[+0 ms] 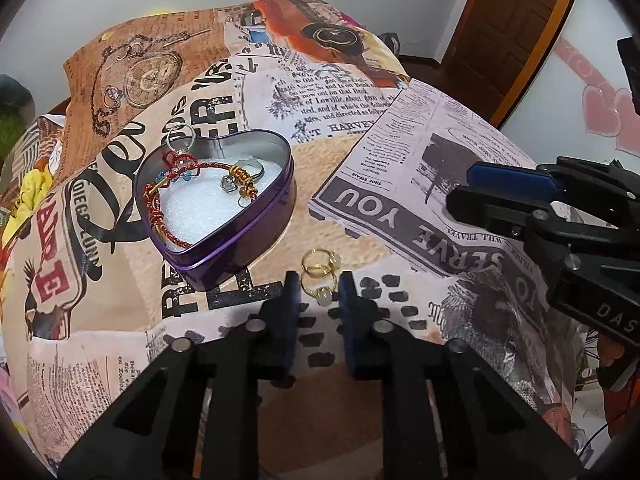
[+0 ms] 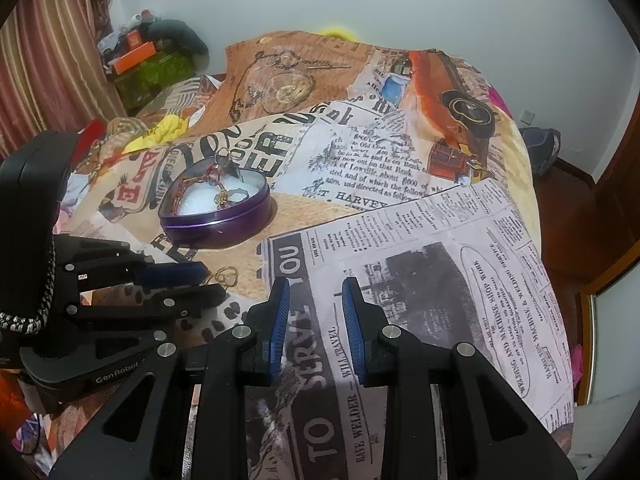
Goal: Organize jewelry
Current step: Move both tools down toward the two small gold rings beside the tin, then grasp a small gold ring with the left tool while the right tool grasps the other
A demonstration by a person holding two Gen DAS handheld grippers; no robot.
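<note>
A purple heart-shaped tin (image 1: pixel 236 248) stands open on the printed cloth; it also shows in the right wrist view (image 2: pixel 218 224). Inside on white foam lie a red-and-gold braided bracelet (image 1: pixel 160 200) and small charms (image 1: pixel 240 184). Two gold rings with pale stones (image 1: pixel 320 276) lie on the cloth in front of the tin. My left gripper (image 1: pixel 319 292) is open, its fingertips either side of the nearer ring, not closed on it. My right gripper (image 2: pixel 316 300) is open and empty over the newspaper-print area, to the right of the rings (image 2: pixel 226 276).
The printed cloth (image 1: pixel 360 128) covers a mounded surface that drops away at its edges. A wooden door (image 1: pixel 508 20) stands at the right. Clutter and a curtain (image 2: pixel 48 60) sit at the far left in the right wrist view.
</note>
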